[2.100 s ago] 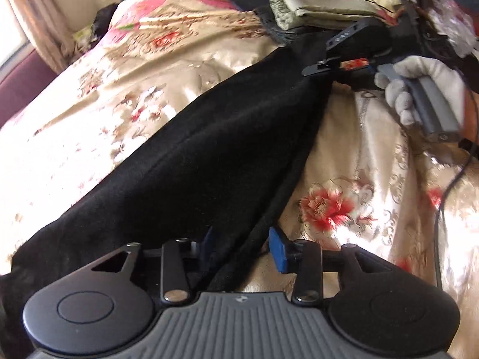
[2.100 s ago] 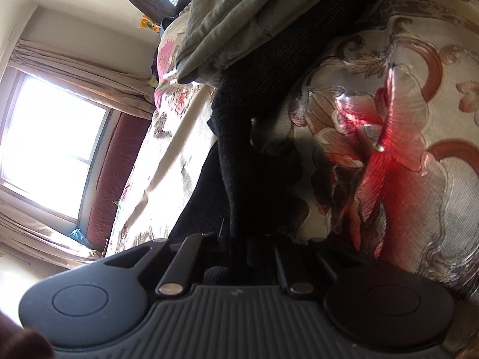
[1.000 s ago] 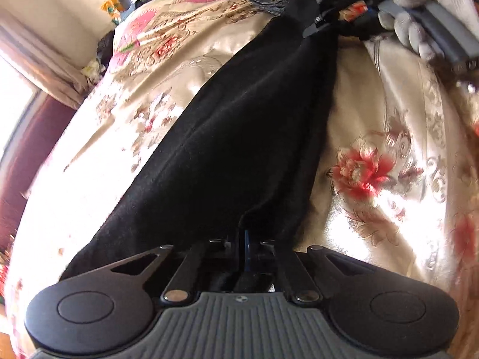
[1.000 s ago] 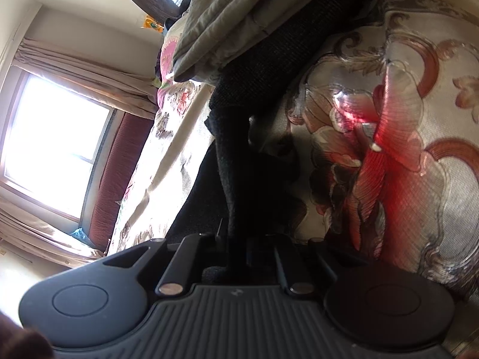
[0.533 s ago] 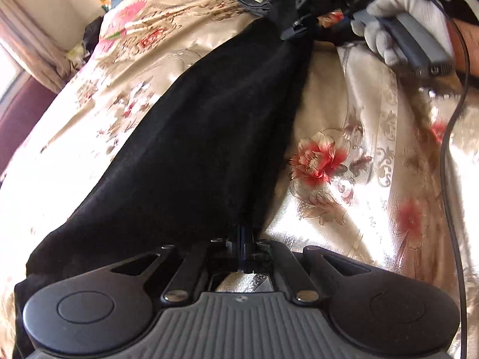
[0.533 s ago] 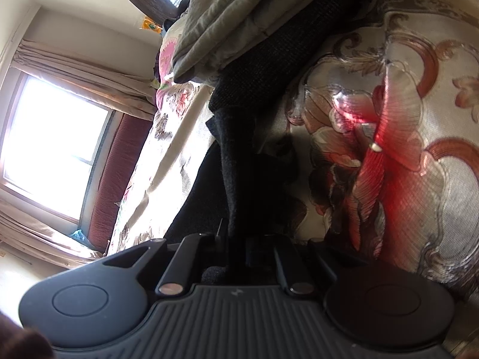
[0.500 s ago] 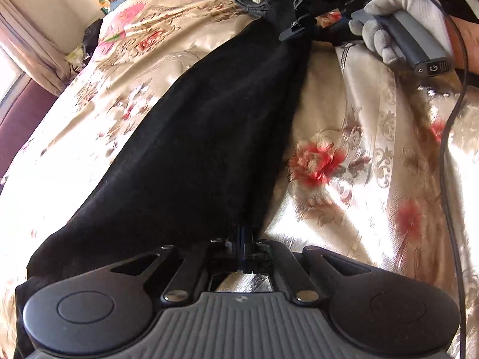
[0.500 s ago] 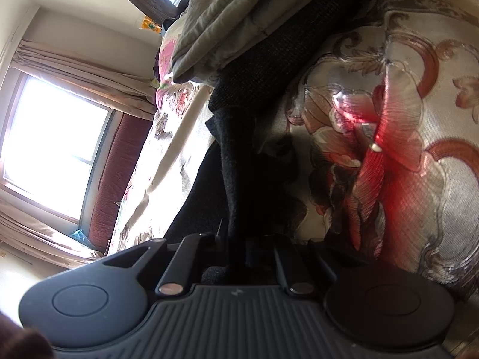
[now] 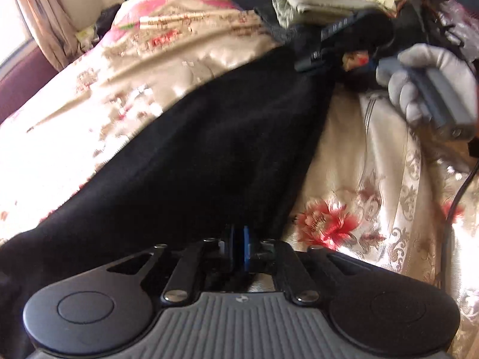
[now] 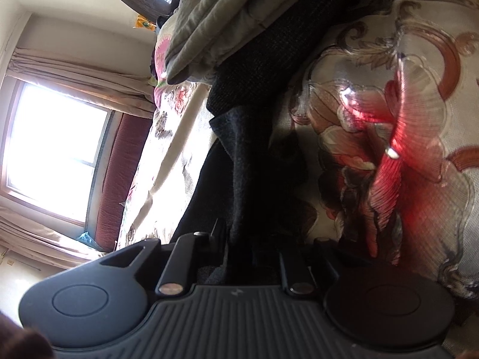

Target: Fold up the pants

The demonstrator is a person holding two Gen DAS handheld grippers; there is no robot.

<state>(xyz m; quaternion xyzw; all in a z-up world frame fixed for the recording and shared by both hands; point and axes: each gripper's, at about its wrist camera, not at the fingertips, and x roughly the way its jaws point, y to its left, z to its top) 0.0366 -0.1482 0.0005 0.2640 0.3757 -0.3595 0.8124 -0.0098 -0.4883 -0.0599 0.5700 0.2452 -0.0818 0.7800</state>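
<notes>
Left wrist view: black pants (image 9: 209, 149) lie stretched across a floral satin bedspread (image 9: 374, 179), running from bottom left toward upper right. Left gripper (image 9: 238, 248) sits at the near edge of the fabric; its blue-padded fingers are pressed together with only a thin layer of black cloth between them, so it is pinched closed on the pants' edge. At the far end of the garment, the right gripper (image 9: 311, 59) meets the pants, held by a gloved right hand (image 9: 425, 80) on a grey handle. Whether those jaws are closed cannot be told from this angle. Folded olive-green clothes (image 9: 314, 6) are stacked beyond the far end. A black cable (image 9: 458, 197) trails down the right side. Frame is somewhat motion-blurred.

Right wrist view: camera is rolled sideways; window (image 10: 57, 149) and curtain (image 10: 80, 80) appear at left. Right gripper (image 10: 239, 257) has its fingers drawn close around a dark fold of the pants (image 10: 248, 164), clamped on it. The cloth rises straight out from between the fingers. Folded olive-green clothes (image 10: 215, 15) sit just past the pants' end, and the bedspread (image 10: 389, 119) fills the right.
</notes>
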